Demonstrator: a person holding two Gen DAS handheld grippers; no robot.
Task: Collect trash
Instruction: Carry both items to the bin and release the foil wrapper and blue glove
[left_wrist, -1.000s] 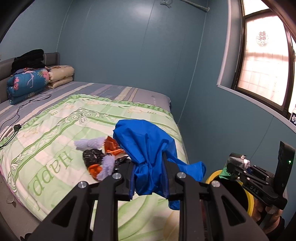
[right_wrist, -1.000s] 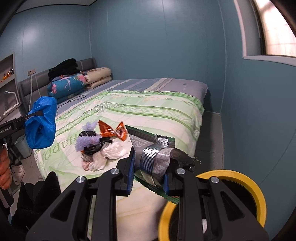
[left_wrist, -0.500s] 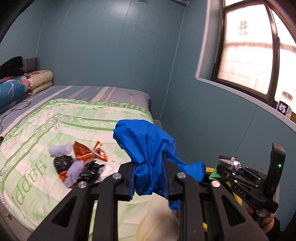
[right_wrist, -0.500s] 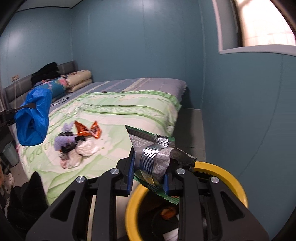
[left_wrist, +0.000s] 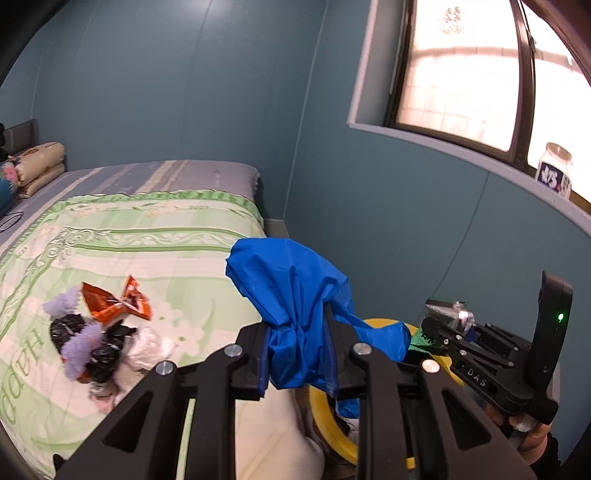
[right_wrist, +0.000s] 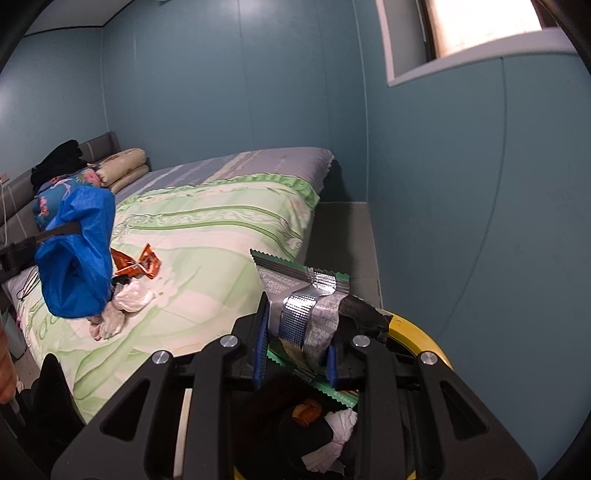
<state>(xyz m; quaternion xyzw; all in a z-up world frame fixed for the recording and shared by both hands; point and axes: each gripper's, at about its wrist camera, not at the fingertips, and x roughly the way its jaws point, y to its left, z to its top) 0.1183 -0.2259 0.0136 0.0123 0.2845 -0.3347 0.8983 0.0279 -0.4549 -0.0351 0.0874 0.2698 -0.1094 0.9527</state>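
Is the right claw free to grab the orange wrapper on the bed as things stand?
Probably not yet. The right claw is shut on a silver wrapper above the yellow bin. The orange wrapper lies uncovered on the bed, but the claw must first drop its load.

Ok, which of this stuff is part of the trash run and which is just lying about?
Job:
- blue bag in left gripper
- silver wrapper in right gripper
- yellow bin
- orange wrapper, black, purple and white scraps on the bed

Lying about:
- folded bedding
- jar on the sill
- cable
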